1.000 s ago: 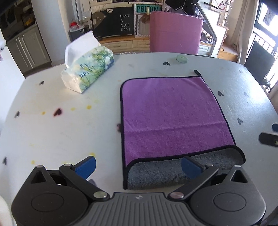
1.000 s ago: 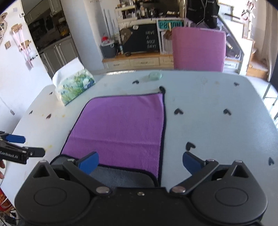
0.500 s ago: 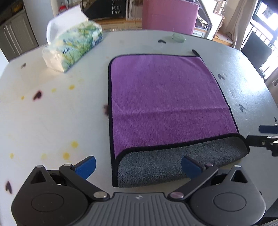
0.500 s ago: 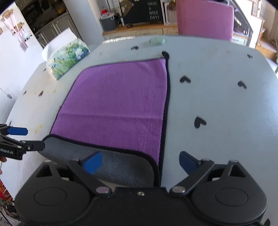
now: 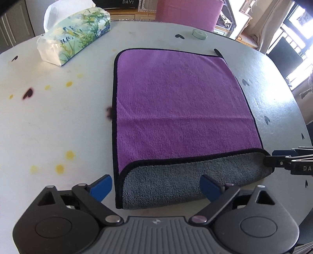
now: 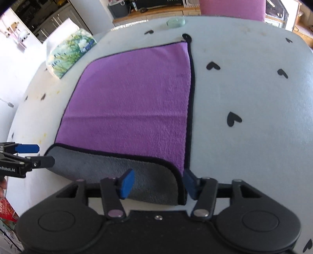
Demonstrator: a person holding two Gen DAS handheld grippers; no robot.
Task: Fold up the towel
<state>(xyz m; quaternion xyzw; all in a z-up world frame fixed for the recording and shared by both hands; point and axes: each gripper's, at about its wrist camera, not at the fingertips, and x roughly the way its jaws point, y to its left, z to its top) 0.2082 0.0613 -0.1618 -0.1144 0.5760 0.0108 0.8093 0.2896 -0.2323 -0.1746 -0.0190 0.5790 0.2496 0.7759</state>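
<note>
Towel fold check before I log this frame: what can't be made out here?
- Towel near edge: hidden in both wrist views by each gripper's own body.
- Right tongs: open, astride the near right corner; contact can't be told.
- Left tongs: open; height over the grey fold unclear.

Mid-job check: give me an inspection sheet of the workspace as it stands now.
Surface: white table, with yellow and dark stains and black heart marks.
Job's things: purple towel lying flat, near edge rolled over showing its grey underside.
Clutter: tissue pack at the far left; small green round object at the far edge.
Grippers: left hand-held gripper open at the towel's near left corner; right hand-held gripper open, its fingers either side of the near right corner.
Cables: nothing seen.
Surroundings: pink chair, cabinets, bright window.
</note>
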